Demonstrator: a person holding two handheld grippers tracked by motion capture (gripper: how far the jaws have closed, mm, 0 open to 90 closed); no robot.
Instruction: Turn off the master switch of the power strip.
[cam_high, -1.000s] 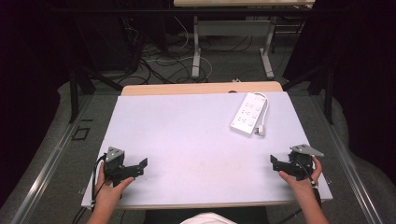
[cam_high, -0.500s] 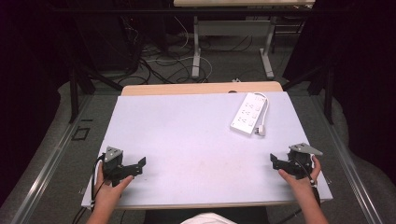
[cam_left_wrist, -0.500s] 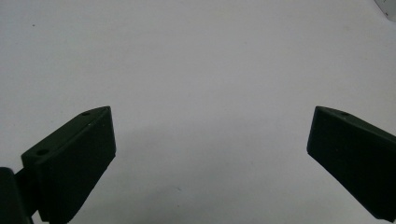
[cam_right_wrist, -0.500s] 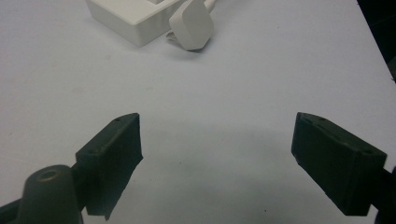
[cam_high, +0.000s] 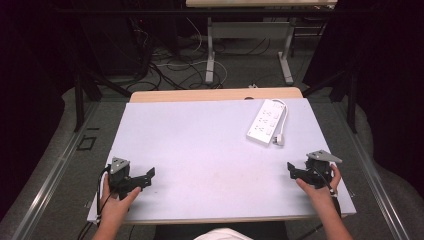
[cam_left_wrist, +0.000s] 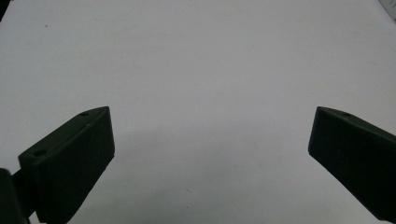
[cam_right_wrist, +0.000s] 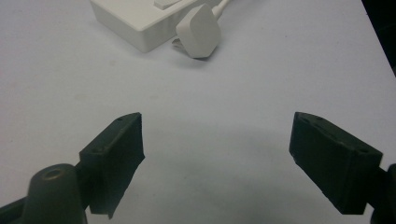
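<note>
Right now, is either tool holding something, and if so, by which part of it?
Nothing is held. The left tool and the right tool both stand open over the bare table. The power strip lies apart, untouched.

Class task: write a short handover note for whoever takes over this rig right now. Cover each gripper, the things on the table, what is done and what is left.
Left gripper: open, nothing between its jaws, held low over the near left of the white table.
Right gripper: open and empty, near the right edge; its jaws have just been closing a little.
Power strip: lies flat at the far right of the table, with its white plug resting on the table beside it, cable attached.
Done: nothing handled yet; neither gripper touches the strip.
Left: probably reach with the right gripper, which is nearer, for the plug or strip.
</note>
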